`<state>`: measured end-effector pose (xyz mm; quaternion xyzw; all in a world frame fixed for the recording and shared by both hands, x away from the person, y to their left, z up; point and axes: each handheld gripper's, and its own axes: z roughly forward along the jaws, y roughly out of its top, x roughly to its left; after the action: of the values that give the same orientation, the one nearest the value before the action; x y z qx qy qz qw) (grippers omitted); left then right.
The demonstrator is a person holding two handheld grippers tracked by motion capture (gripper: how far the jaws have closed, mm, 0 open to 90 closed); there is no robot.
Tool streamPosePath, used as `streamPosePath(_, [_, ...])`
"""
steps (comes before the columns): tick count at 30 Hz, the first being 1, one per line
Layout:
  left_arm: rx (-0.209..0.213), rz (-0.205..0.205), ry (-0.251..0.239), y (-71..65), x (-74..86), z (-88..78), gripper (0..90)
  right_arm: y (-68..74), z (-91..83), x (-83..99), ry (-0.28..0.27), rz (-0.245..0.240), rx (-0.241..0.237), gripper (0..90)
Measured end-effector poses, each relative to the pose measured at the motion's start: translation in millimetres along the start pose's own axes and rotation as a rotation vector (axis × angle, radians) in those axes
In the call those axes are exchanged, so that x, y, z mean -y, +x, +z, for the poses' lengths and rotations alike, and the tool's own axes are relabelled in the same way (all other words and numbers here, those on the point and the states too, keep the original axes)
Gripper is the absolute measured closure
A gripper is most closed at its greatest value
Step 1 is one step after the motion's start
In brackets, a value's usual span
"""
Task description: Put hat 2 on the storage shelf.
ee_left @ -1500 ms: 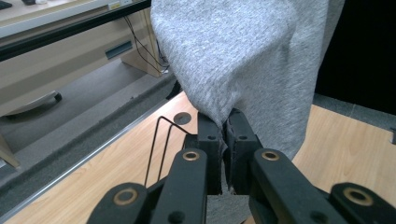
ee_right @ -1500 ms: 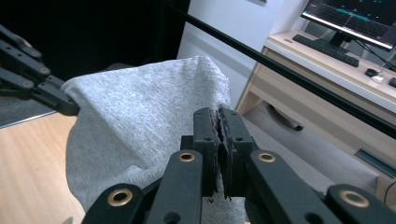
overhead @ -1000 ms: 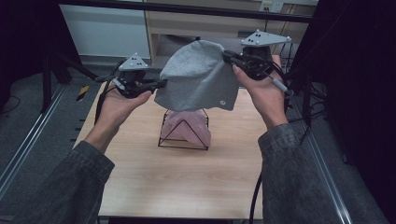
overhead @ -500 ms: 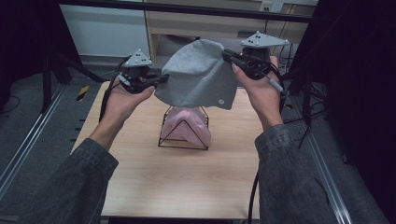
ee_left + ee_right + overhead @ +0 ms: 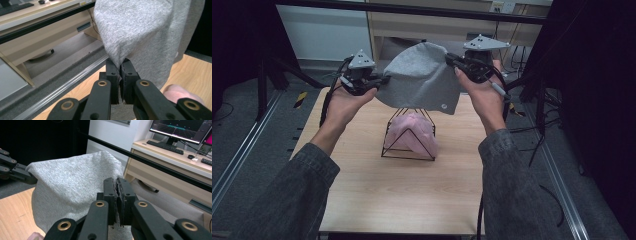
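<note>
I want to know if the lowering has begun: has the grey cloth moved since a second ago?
Yes. The grey cloth has sunk slightly toward the wire stand on the table; its lower edge now hangs closer to the stand's top.

Bare tabletop (image 5: 377,195) open in front of the wire stand (image 5: 408,134); above it, grey cloth (image 5: 424,80) stretched across, seemingly blocking passage between the tongs

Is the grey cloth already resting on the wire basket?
No, the grey cloth hangs above the wire basket, held by both grippers.
</note>
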<state>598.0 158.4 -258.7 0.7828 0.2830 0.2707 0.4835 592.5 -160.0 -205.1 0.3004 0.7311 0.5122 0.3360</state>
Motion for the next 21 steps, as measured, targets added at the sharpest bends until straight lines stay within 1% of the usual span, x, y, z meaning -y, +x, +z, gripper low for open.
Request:
streamPosePath(1, [-0.001, 0.002, 0.003, 1.3, 1.5, 1.0, 86.3, 0.5, 2.6, 1.3, 0.002, 0.003, -0.001, 86.5])
streamPosePath(2, [-0.002, -0.005, 0.000, 1.8, 2.9, 2.6, 86.2, 1.4, 6.5, 3.3, 0.003, 0.000, -0.007, 86.5])
streamPosePath(6, [-0.009, -0.005, 0.007, 4.3, 8.7, 6.5, 86.2, 2.4, 13.3, 8.8, 0.011, 0.008, -0.014, 86.5])
streamPosePath(7, [-0.008, 0.000, 0.014, 5.1, 10.2, 6.8, 86.2, 2.4, 13.3, 8.8, 0.011, 0.008, -0.014, 86.5])
streamPosePath(8, [-0.009, -0.005, 0.016, 6.3, 13.4, 7.7, 86.2, 2.9, 16.3, 12.4, 0.012, 0.012, -0.020, 86.5])
streamPosePath(9, [-0.009, -0.005, 0.016, 6.3, 13.4, 7.7, 86.2, 2.9, 16.3, 12.4, 0.012, 0.012, -0.020, 86.5])
streamPosePath(10, [-0.009, -0.017, 0.013, 6.5, 15.1, 8.5, 86.2, 3.3, 17.4, 14.1, 0.015, 0.013, -0.022, 86.5])
streamPosePath(13, [-0.007, -0.022, 0.021, 7.6, 20.9, 9.3, 86.2, 4.4, 19.9, 19.2, 0.019, 0.017, -0.030, 86.5])
streamPosePath(15, [-0.007, -0.015, 0.029, 7.9, 22.9, 9.4, 86.2, 4.6, 20.1, 19.9, 0.021, 0.018, -0.032, 86.5])
streamPosePath(21, [-0.004, -0.017, 0.040, 7.3, 30.6, 12.9, 86.1, 6.4, 23.3, 25.0, 0.028, 0.023, -0.042, 86.5])
